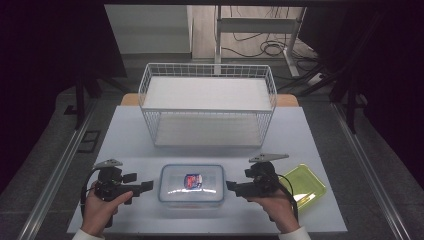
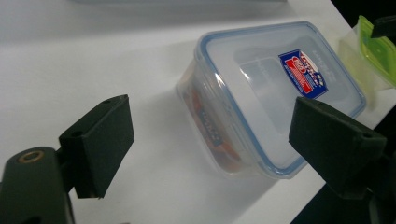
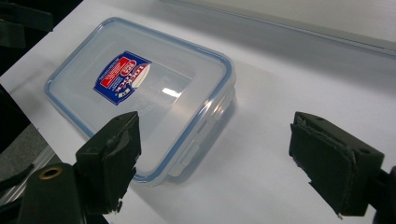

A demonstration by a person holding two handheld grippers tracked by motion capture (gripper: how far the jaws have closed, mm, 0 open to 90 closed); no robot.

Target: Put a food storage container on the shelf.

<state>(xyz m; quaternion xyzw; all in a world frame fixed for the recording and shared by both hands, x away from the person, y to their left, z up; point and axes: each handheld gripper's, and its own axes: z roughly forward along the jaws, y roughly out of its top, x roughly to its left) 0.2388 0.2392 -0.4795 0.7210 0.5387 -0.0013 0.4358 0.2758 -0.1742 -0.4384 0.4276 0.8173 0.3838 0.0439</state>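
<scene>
White table (image 1: 135,130) fills the middle of the high view, with a wire basket (image 1: 207,102) at the top middle and dark floor all round. Near the bottom middle sits a clear box (image 1: 191,185) with a blue-edged lid and a red and blue sticker on top. To its right, at the lower right, lies a green lid (image 1: 303,187). The left gripper (image 1: 141,188) is at the lower left, just beside the box's left end, and the right gripper (image 1: 234,187) is at the lower right, just beside its right end. Both point in at the box. In the left gripper view the jaws stand wide open with nothing between the pads, and the box (image 2: 275,93) lies ahead, toward the right of the frame. In the right gripper view the jaws are wide open too and hold nothing, and the box (image 3: 140,88) lies ahead at the upper left. The work looks like taking hold of the box from both ends, maybe to lift it or to pop its side clips. To do it well, each hand should line its jaws up with the box end first, so one pad goes over the lid and one under the rim. Then close slowly and at the same time, so the box does not slide away on the smooth table.
</scene>
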